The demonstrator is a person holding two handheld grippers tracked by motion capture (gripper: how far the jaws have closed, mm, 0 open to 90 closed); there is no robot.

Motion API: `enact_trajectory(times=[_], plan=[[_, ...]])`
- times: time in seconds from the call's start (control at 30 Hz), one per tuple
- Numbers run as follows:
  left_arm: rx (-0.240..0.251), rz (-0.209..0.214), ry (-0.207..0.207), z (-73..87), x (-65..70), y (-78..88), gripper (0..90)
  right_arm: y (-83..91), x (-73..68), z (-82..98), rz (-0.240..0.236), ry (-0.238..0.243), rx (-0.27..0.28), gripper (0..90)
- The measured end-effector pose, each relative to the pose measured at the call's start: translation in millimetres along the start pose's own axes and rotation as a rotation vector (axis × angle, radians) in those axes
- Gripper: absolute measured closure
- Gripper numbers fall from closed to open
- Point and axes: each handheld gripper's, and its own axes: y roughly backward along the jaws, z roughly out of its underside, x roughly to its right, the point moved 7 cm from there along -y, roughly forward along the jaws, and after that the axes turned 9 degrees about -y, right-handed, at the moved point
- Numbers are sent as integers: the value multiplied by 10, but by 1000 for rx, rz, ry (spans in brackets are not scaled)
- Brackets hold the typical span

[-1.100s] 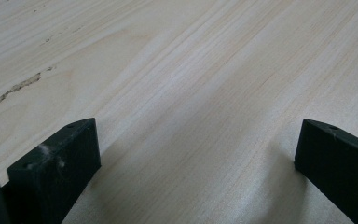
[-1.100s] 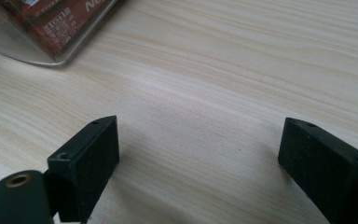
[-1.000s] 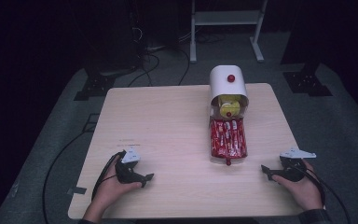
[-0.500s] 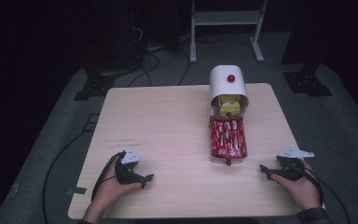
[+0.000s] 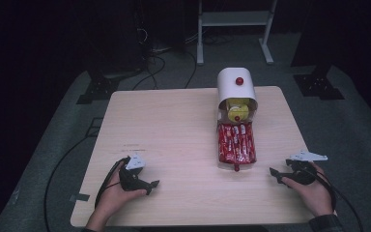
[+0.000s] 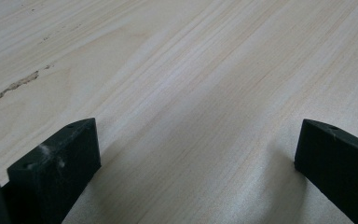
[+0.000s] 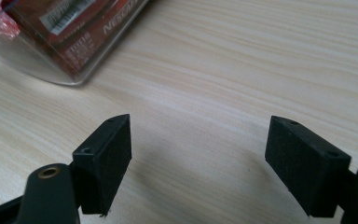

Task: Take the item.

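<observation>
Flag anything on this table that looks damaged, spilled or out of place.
A dark, ragged mark runs along the table's wood grain in the left gripper view; scratch or stain, I cannot tell. The red packets lie neatly in their clear drawer; nothing has spilled.

Beyond the right gripper (image 7: 198, 154), the clear tray (image 7: 51, 70) of red packets (image 7: 74, 28) was cropped; label print blurred.
</observation>
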Motion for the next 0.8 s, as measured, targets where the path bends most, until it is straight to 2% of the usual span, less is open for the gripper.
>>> enact_trajectory(times=[0.67,0.8], plan=[[0,0,0,0,-1,0,0,32,-18,-135,-11,12,24,238],[0,0,0,0,0,0,0,42,-34,-211,-21,13,41,238]])
